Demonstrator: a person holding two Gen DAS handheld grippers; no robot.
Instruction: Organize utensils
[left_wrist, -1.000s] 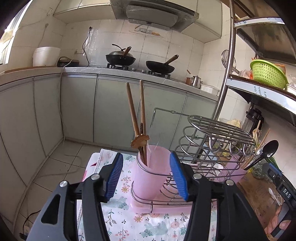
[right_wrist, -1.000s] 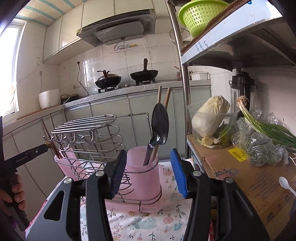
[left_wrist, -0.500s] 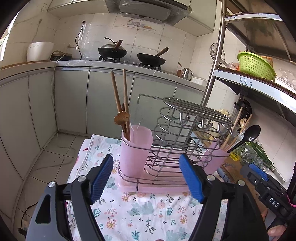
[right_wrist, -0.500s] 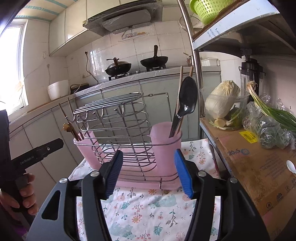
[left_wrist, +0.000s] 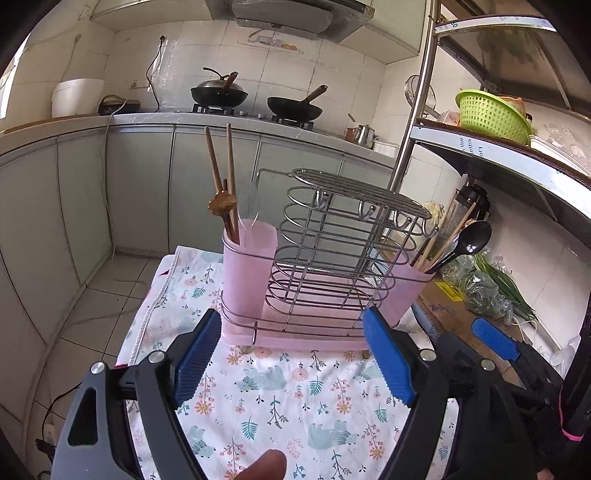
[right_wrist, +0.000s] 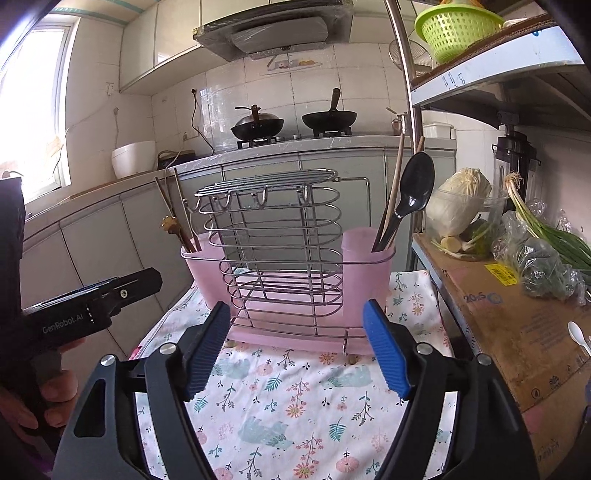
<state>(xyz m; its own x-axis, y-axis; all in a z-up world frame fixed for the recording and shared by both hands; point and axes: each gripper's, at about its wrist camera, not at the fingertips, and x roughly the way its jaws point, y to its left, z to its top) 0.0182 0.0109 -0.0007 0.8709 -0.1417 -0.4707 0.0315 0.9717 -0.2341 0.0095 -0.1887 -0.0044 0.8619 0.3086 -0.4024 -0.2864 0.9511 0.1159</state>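
A wire utensil rack (left_wrist: 332, 251) (right_wrist: 273, 236) with a pink cup at each end stands on a floral cloth (left_wrist: 280, 398). The left pink cup (left_wrist: 248, 273) (right_wrist: 203, 269) holds wooden chopsticks (left_wrist: 221, 177) and a small brown-headed utensil (left_wrist: 221, 203). The right pink cup (right_wrist: 365, 273) holds a black spoon (right_wrist: 413, 192) (left_wrist: 465, 240) and chopsticks. My left gripper (left_wrist: 291, 354) is open and empty, in front of the rack. My right gripper (right_wrist: 295, 347) is open and empty, also short of the rack.
A metal shelf pole (right_wrist: 406, 110) stands beside the rack. A cardboard box (right_wrist: 517, 314) on the right carries cabbage (right_wrist: 461, 199), green onions and a white spoon (right_wrist: 578, 332). A green basket (left_wrist: 491, 114) sits on the shelf. Woks stand on the far stove.
Both grippers have pulled back from the rack, which now looks smaller and farther. Each had framed one pink cup; now the whole rack shows. Both stayed open and empty.
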